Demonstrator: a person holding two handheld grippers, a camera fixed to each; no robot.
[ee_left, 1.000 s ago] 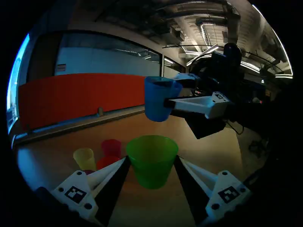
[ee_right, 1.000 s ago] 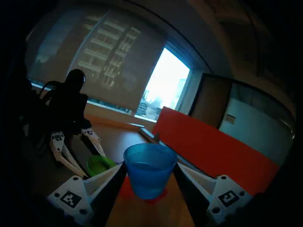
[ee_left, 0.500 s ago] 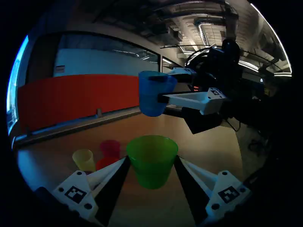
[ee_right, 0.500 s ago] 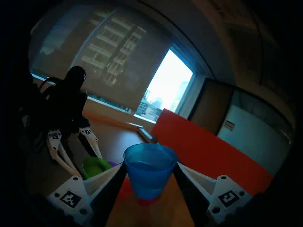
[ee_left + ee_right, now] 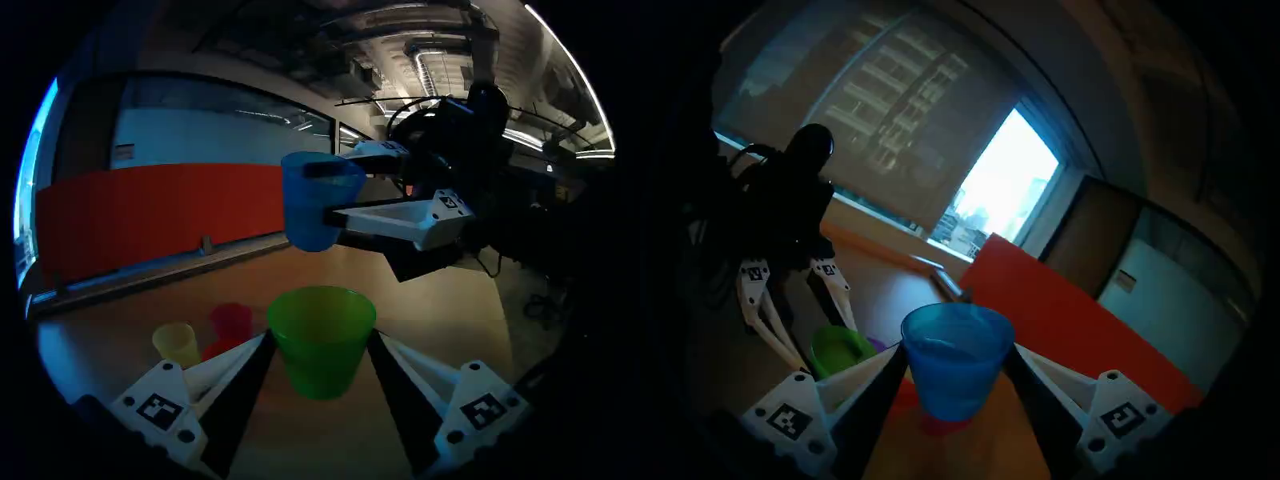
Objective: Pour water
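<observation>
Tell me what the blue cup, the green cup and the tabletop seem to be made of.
The blue cup looks like translucent plastic: light passes through its wall and a liquid line shows inside. The green cup seems plastic too, smooth and slightly see-through. The tabletop may be wood or wood-look laminate, given its tan tone and soft sheen; the dim light leaves it open.

Wooden table (image 5: 448,304): yellow cup (image 5: 177,344), red cup (image 5: 232,322) upright, near each other; red shape (image 5: 214,349) beside, maybe another cup.
</observation>
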